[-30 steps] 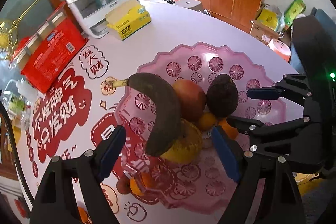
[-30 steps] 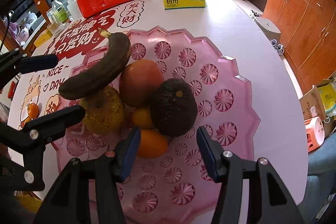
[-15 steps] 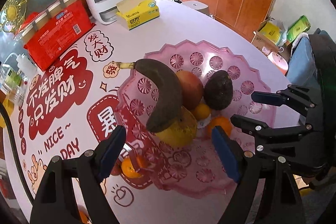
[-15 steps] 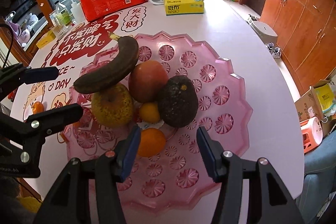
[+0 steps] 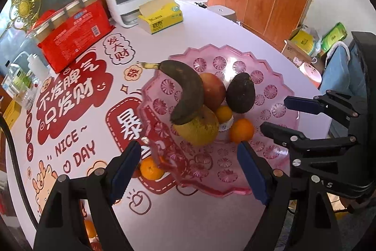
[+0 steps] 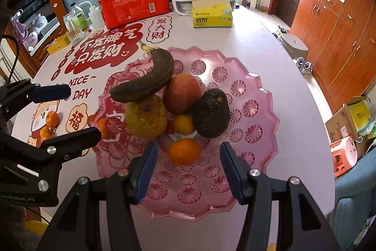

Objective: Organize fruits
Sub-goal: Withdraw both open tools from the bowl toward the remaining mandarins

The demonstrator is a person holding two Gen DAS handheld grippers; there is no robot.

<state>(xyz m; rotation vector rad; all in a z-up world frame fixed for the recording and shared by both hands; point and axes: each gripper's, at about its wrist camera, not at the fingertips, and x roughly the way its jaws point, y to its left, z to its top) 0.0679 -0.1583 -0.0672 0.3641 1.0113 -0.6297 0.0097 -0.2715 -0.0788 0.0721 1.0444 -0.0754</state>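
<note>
Worktop (image 6: pixel 270 44) holds your filled pink tray (image 6: pixel 253 109); small oranges (image 6: pixel 50 120) at nine o'clock remain; both tongs (image 5: pixel 188 171) (image 6: pixel 188 171) gape empty.

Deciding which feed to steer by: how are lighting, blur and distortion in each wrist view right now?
Left wrist: bright daylight, sharp pile; heavy fisheye bends the table edge; pink tray rim tints and warps a small orange behind it. Right wrist: equally sharp, banana and avocado well lit, mild glare on the tray, corners vignetted black.
</note>
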